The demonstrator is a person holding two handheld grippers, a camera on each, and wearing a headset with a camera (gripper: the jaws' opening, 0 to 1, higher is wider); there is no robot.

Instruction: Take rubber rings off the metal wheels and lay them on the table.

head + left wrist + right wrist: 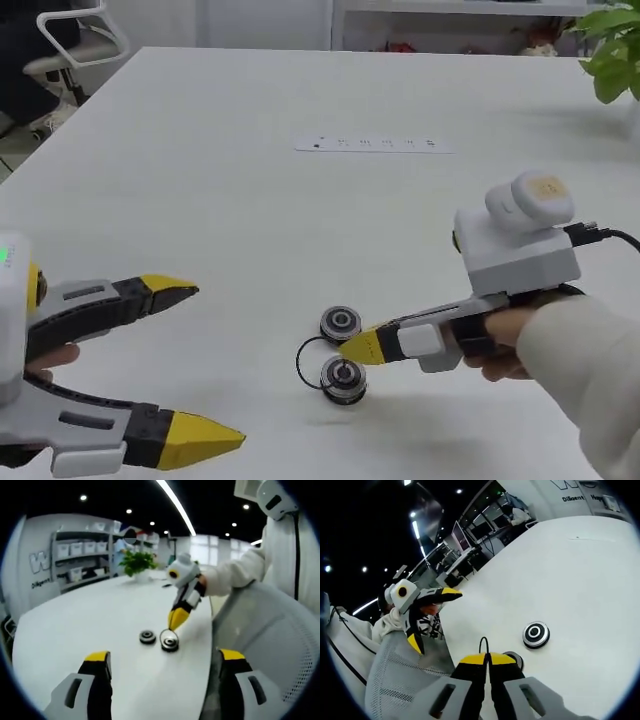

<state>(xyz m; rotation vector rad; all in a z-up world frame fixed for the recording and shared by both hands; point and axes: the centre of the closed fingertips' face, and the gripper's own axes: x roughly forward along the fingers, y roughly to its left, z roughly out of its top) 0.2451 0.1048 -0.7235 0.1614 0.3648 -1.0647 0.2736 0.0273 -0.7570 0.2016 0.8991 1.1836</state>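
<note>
Two small metal wheels lie on the white table (250, 200), a far wheel (341, 323) and a near wheel (343, 378). My right gripper (350, 347) reaches in from the right between them, shut on a thin black rubber ring (303, 358). The ring loops out to the left and runs down to the near wheel; whether it still hangs on that wheel is unclear. In the right gripper view the ring (483, 644) rises from the shut tips of the right gripper (489, 656), with the far wheel (536, 634) beyond. My left gripper (190, 365) stands open at the lower left, holding nothing.
A flush socket strip (365, 143) sits in the table's far middle. A potted plant (612, 50) stands at the back right corner and an office chair (75, 50) beyond the back left edge. A mesh chair (265, 645) stands close to the table's near edge.
</note>
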